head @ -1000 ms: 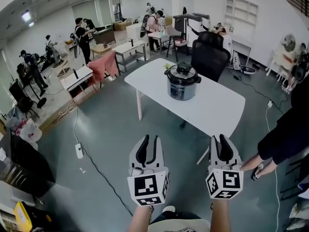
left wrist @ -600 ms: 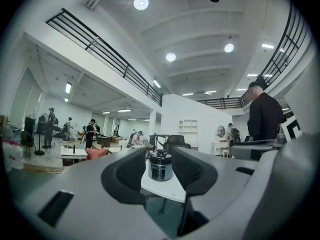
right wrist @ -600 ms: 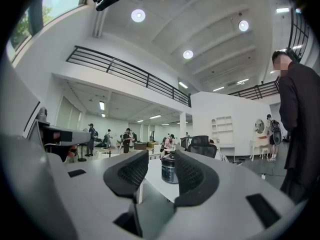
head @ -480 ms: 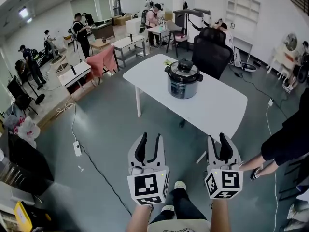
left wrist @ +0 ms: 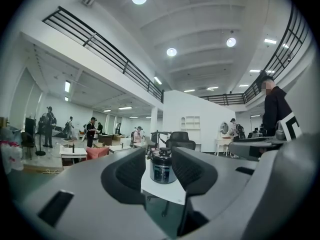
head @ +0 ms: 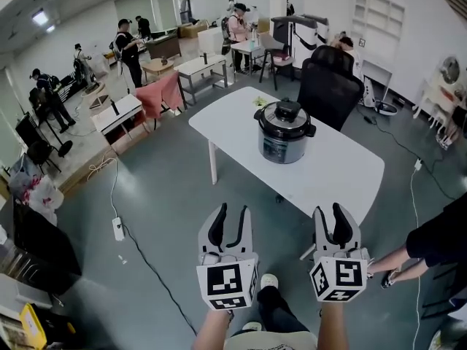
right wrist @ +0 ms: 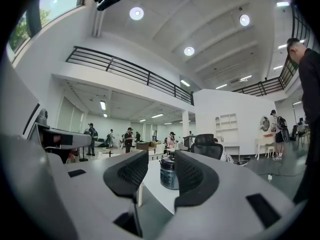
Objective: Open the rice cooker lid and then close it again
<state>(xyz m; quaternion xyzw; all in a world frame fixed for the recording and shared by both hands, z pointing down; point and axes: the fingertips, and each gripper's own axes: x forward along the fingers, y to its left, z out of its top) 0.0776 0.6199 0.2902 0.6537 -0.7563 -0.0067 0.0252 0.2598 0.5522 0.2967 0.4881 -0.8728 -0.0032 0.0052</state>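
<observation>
- While the left gripper (head: 232, 214) and right gripper (head: 330, 213) hang over the floor, well short of the table (head: 343, 177), the cooker (head: 286, 133) stands upright about mid-table, with a black chair (head: 328, 86) behind it.
- Both pairs of jaws have just been opening and stand wide apart with nothing between the pads. Each gripper view only frames the cooker far off through the gap.
- On top, the lid (head: 286, 115) is dark and down, with a raised black knob (head: 288, 106). How it latches is too small to tell.
- Its body looks like steel and fairly heavy, so a light touch should not shift it. A hard upward pull, though, might slide or tip it on the smooth tabletop.
- Rigid and not fragile is my guess for the lid, but its smooth surfaces may slip in hard jaws.
- For a hold, I judge it best to put one gripper on the knob or the lid's front edge. Meanwhile the other can steady a side handle (head: 257, 117) or the body.
</observation>
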